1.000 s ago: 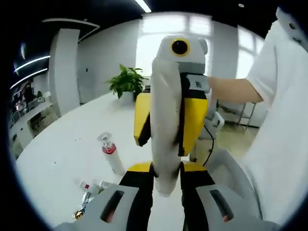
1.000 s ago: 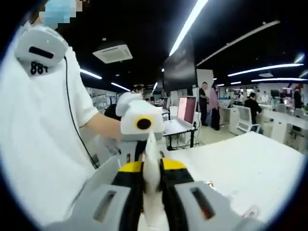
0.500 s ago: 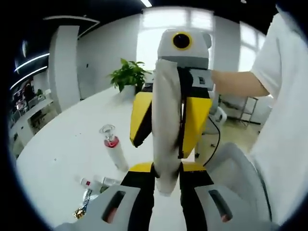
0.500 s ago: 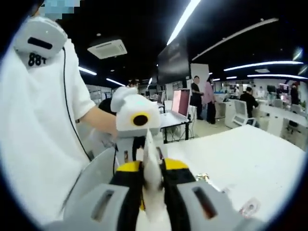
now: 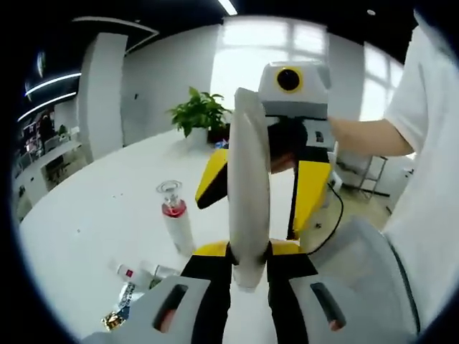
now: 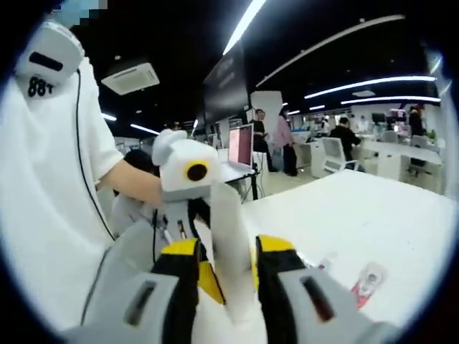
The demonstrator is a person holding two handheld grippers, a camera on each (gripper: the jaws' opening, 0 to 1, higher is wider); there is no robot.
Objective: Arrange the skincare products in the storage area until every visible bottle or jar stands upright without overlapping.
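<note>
Tall white soft tube (image 5: 249,193) upright, pinched at both ends between jaws of left gripper (image 5: 247,276) and right gripper (image 6: 233,304).

— How is the light?
— Bright in the left gripper view: a window (image 5: 287,54) behind blows out white and washes the table (image 5: 93,215). The right gripper view is darker above, lit by ceiling strips (image 6: 244,25).
— And sharpness?
— Soft throughout — straight lines bow near the edges, and the close tube (image 5: 249,186) is blurred.
</note>
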